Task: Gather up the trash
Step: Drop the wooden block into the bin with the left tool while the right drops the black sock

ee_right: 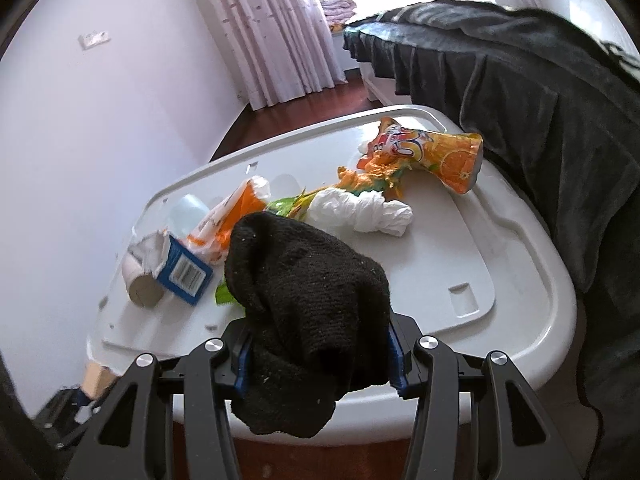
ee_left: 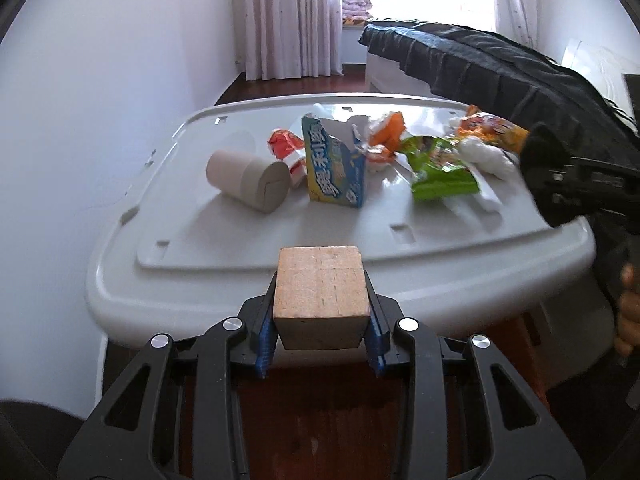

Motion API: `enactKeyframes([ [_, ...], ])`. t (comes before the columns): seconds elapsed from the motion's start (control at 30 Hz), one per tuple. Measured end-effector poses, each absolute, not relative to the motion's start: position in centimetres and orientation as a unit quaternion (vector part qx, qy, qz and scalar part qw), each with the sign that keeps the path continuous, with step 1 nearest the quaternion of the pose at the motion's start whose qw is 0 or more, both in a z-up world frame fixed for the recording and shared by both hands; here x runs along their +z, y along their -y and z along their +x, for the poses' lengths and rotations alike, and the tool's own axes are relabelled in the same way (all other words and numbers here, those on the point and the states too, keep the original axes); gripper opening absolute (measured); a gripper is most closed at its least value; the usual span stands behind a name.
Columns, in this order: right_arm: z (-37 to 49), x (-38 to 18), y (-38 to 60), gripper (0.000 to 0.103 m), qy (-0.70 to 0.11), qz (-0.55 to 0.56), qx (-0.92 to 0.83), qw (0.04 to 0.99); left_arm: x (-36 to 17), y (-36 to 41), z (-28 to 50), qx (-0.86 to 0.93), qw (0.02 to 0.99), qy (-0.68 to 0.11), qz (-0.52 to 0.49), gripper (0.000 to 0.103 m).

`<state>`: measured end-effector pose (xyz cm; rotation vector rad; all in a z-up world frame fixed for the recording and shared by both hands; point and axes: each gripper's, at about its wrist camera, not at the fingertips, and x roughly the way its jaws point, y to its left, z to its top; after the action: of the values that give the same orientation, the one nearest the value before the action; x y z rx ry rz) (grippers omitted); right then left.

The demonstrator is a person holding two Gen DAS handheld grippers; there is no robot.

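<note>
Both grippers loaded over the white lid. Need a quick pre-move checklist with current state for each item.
1. Left gripper hold on the wooden block: ok, jaws clamp both of its sides.
2. Right gripper hold on the black sock: ok, but cloth droops below the jaws.
3. Right wrist view forward: not ok, the sock hides the near middle of the white lid.
4. Trash left on the lid: not ok, cardboard roll, blue carton, green wrapper, white tissue and orange pouch remain.
5. Trash bin location: cannot tell, none in either view.
</note>
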<state>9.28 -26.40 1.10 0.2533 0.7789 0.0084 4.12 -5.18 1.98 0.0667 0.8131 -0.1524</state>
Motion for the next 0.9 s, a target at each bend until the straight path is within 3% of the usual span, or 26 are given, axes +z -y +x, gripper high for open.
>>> enactKeyframes([
  [0.4,0.1,-0.9,19.2,0.050,-0.363,0.011,0.056,0.930,-0.2,3.2,-2.9,-0.082,0.887,-0.452,0.037,0.035],
  [0.63,-4.7,-3.3,16.5,0.050,-0.395,0.018,0.062,0.916,-5.6,1.1,-3.4,-0.059,0.838,-0.541,0.029,0.035],
  [0.9,-4.2,-7.2,13.9,0.050,-0.463,-0.052,0.037,0.884,-9.7,1.4,-2.0,-0.034,0.804,-0.592,0.045,0.035],
])
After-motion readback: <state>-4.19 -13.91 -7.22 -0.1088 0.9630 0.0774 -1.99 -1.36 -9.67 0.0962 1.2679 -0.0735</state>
